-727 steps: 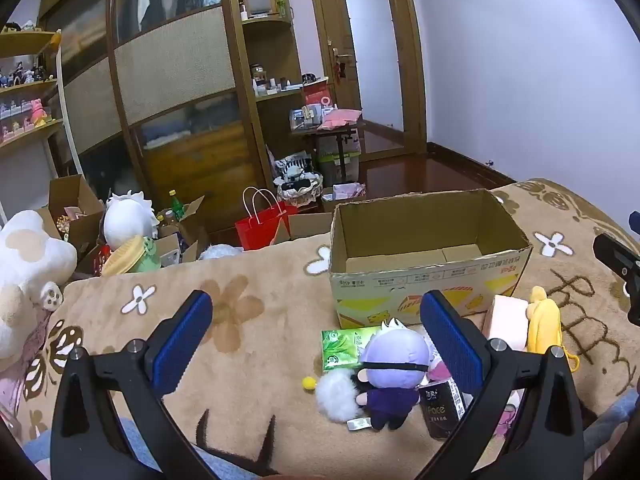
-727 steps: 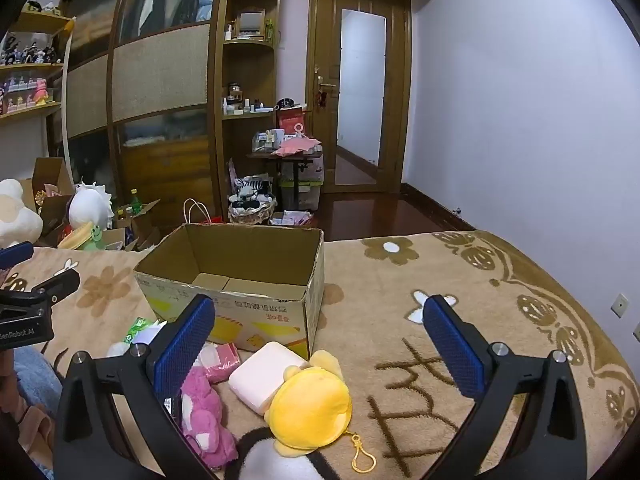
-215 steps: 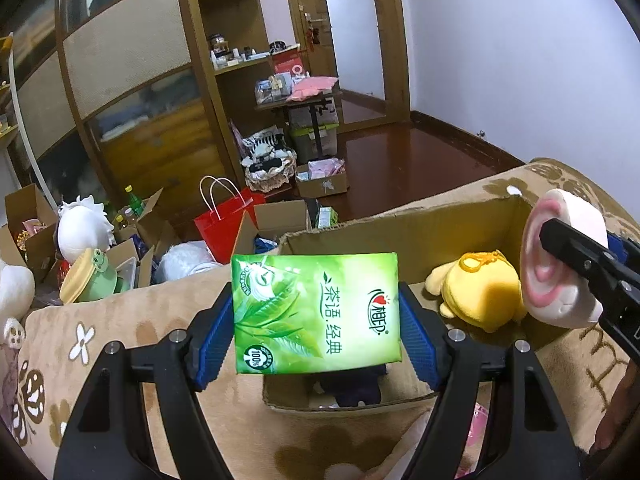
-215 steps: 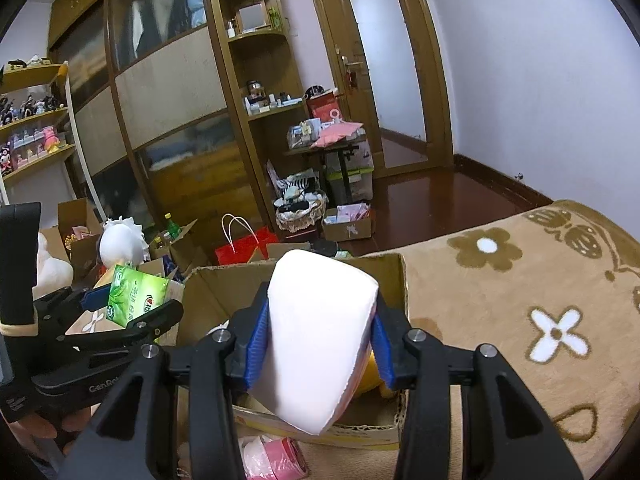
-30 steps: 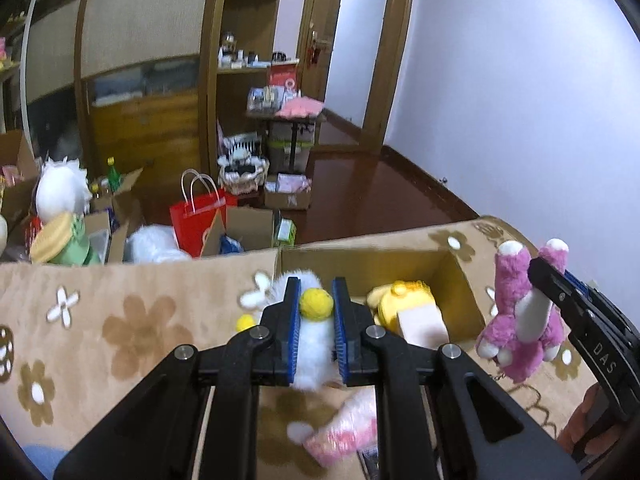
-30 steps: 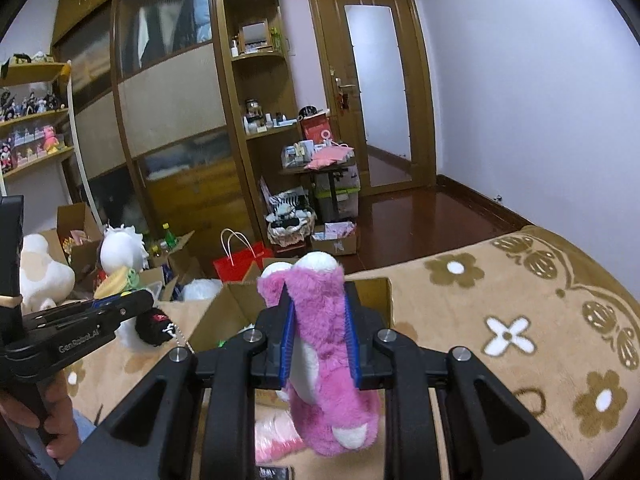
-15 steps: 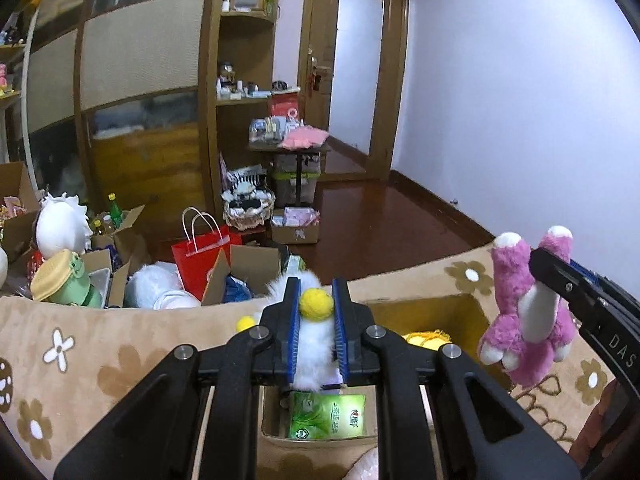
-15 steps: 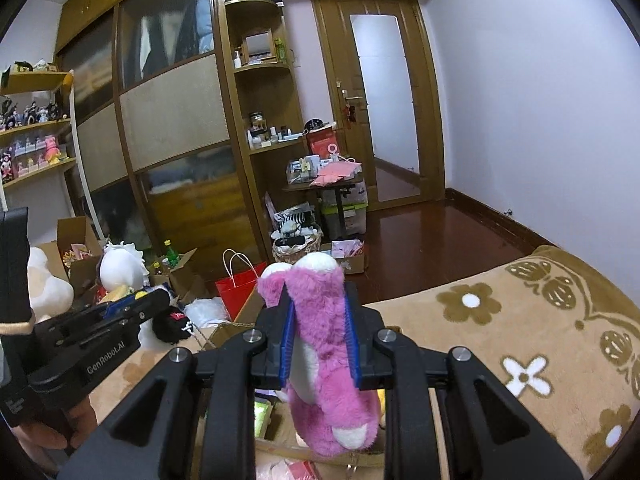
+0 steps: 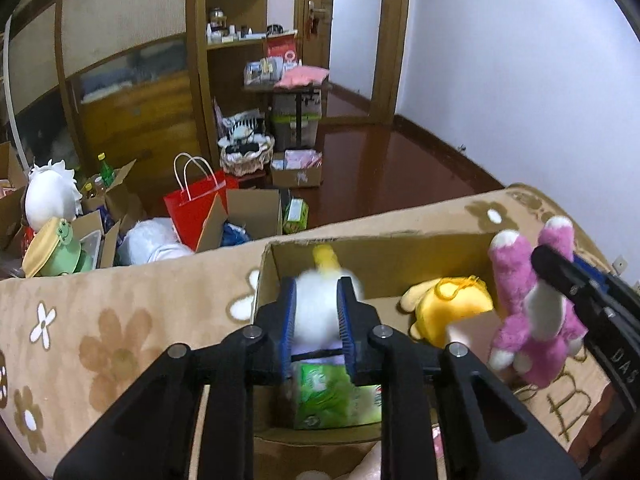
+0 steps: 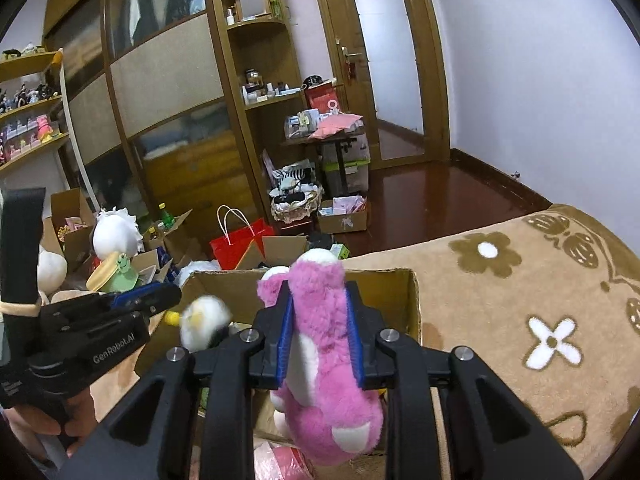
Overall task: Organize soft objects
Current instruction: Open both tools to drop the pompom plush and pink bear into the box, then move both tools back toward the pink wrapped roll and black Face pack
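An open cardboard box [image 9: 400, 240] sits on the flowered blanket and holds a yellow plush [image 9: 452, 304] and a green tissue pack [image 9: 336, 400]. My left gripper [image 9: 316, 292] hangs over the box's left half. Its jaws are opening, but a blurred white pompom toy [image 9: 316, 312] still fills the gap and touches both pads. The toy's yellow ball [image 9: 324, 256] sticks out past the tips. My right gripper [image 10: 318, 292] is over the box [image 10: 414, 300]. Its jaws are just starting to open, with the pads still pressing a pink plush [image 10: 320, 380].
A pink packet [image 10: 280, 460] lies on the blanket [image 10: 520, 300] in front of the box. Beyond the bed edge the floor holds a red paper bag [image 9: 196, 208], open cartons and a frog plush [image 9: 56, 244]. A person's hand [image 10: 40, 420] holds the left gripper.
Both grippers have sunk toward the box, so its inside now shows. The left pads stand slightly wider, and the pompom's yellow ball has moved out beyond the tips.
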`<state>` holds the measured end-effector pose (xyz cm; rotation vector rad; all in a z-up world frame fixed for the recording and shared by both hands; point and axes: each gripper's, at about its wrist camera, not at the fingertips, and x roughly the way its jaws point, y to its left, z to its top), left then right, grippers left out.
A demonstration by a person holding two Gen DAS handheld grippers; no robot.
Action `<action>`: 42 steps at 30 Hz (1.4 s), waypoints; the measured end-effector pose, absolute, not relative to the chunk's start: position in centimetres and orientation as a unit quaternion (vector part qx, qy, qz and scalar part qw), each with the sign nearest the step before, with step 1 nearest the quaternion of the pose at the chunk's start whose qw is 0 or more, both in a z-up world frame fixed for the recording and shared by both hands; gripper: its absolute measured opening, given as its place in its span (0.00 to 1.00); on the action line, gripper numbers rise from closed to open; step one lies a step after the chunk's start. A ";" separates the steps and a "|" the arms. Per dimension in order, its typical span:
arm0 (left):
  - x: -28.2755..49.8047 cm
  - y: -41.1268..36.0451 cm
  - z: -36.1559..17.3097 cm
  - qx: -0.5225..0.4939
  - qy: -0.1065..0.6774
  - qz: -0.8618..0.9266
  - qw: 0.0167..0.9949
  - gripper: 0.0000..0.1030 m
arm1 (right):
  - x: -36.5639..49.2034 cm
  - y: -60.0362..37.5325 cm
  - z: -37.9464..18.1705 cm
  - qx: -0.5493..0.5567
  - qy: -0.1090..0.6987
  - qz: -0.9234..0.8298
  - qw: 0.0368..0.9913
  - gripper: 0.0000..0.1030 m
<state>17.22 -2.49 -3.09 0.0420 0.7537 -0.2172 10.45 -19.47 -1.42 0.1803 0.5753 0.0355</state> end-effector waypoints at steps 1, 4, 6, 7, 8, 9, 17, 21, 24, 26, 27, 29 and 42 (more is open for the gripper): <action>17.2 -2.5 -3.3 0.022 0.370 -0.104 0.923 0.20 | 10.5 -19.5 -1.5 0.089 0.284 0.016 0.955 0.27; 17.3 -2.4 -3.8 0.026 0.383 -0.099 0.918 0.29 | 10.5 -19.9 -1.8 0.100 0.288 0.014 0.952 0.29; 17.3 -2.3 -3.8 0.027 0.383 -0.098 0.918 0.37 | 10.6 -20.4 -2.1 0.115 0.291 0.014 0.950 0.41; 17.2 -2.3 -3.7 0.031 0.381 -0.097 0.919 0.44 | 10.5 -20.5 -2.1 0.120 0.290 0.013 0.949 0.42; 17.0 -2.3 -3.6 0.036 0.378 -0.096 0.920 0.48 | 10.5 -20.7 -2.1 0.124 0.291 0.013 0.949 0.42; 16.8 -2.4 -3.4 0.043 0.375 -0.098 0.921 0.56 | 10.5 -20.7 -2.1 0.125 0.292 0.015 0.948 0.43; 15.1 -1.7 -2.7 0.077 0.377 -0.089 0.919 0.84 | 9.2 -20.5 -0.9 0.119 0.295 0.006 0.948 0.78; 14.4 -0.9 -1.9 0.065 0.375 -0.081 0.921 0.91 | 8.3 -20.2 0.0 0.114 0.294 0.005 0.949 0.94; 13.6 -0.4 -1.1 0.058 0.364 -0.084 0.926 0.96 | 7.6 -19.9 0.6 0.111 0.296 0.003 0.949 1.00; 13.1 0.0 -0.6 0.058 0.357 -0.081 0.929 0.96 | 7.0 -19.7 1.2 0.107 0.295 0.001 0.949 1.00; 12.9 0.2 -0.4 0.057 0.356 -0.079 0.930 0.97 | 6.8 -19.6 1.4 0.106 0.295 0.000 0.950 1.00; 12.4 0.5 -0.1 0.054 0.356 -0.079 0.930 0.97 | 6.2 -19.3 1.8 0.102 0.293 -0.003 0.951 1.00; 9.8 2.7 0.4 0.035 0.382 -0.086 0.919 0.97 | 2.1 -16.9 1.6 0.073 0.305 -0.025 0.949 1.00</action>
